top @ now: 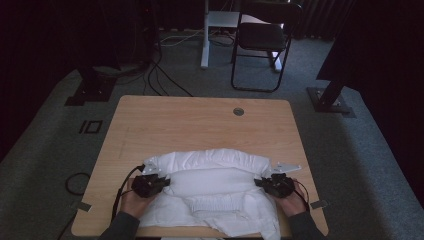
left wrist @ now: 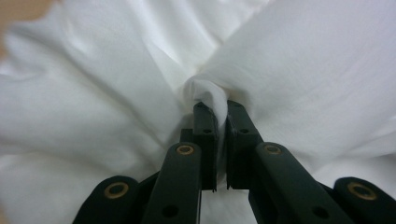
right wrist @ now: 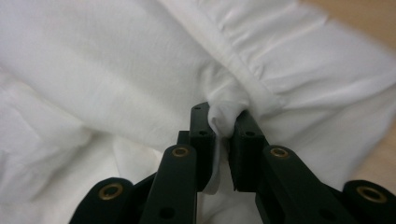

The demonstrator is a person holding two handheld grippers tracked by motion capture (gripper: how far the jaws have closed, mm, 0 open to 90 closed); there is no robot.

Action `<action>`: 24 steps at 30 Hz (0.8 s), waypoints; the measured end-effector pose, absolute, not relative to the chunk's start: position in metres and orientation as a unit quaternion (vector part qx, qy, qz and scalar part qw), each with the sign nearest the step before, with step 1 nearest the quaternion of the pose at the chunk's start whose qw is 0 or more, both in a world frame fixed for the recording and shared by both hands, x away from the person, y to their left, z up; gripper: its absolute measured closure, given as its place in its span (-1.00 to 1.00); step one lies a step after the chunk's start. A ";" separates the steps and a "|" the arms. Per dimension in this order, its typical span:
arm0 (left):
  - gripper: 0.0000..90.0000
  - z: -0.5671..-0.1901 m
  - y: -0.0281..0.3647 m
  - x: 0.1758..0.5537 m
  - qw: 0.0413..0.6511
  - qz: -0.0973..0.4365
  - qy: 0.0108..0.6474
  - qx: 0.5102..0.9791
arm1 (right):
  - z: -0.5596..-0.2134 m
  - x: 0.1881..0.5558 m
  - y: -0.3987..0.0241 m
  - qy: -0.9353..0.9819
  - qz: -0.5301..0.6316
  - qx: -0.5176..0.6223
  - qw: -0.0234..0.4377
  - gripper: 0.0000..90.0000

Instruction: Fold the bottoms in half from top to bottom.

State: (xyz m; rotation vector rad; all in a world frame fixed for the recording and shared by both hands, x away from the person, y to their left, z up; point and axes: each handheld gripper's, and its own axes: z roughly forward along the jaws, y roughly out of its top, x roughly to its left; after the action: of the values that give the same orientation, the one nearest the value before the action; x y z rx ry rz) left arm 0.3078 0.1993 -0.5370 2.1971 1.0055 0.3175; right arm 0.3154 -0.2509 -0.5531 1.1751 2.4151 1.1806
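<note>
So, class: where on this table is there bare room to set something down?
The far half of the wooden table is bare, from the white garment back to the round grommet. Narrow strips flank the garment. The near half is crowded by the garment, left gripper and right gripper.

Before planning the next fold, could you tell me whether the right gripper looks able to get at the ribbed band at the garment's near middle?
Probably not yet: the right gripper is shut on the white garment, though the ribbed band lies uncovered nearby.
</note>
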 end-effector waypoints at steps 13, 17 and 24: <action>0.90 -0.548 0.201 0.350 0.382 0.123 0.435 0.806 | -0.554 0.351 -0.237 0.815 0.377 0.423 0.123 0.80; 0.90 -0.548 0.201 0.365 0.382 0.129 0.448 0.798 | -0.553 0.365 -0.233 0.813 0.370 0.429 0.133 0.80; 0.90 -0.549 0.203 0.398 0.394 0.131 0.480 0.773 | -0.551 0.401 -0.226 0.802 0.366 0.450 0.142 0.80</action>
State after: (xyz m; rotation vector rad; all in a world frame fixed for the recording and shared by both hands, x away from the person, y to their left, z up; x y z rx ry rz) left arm 0.3976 0.2031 -0.5491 1.9609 1.2164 0.3325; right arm 0.4005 -0.2261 -0.5513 1.2997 2.3139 1.0556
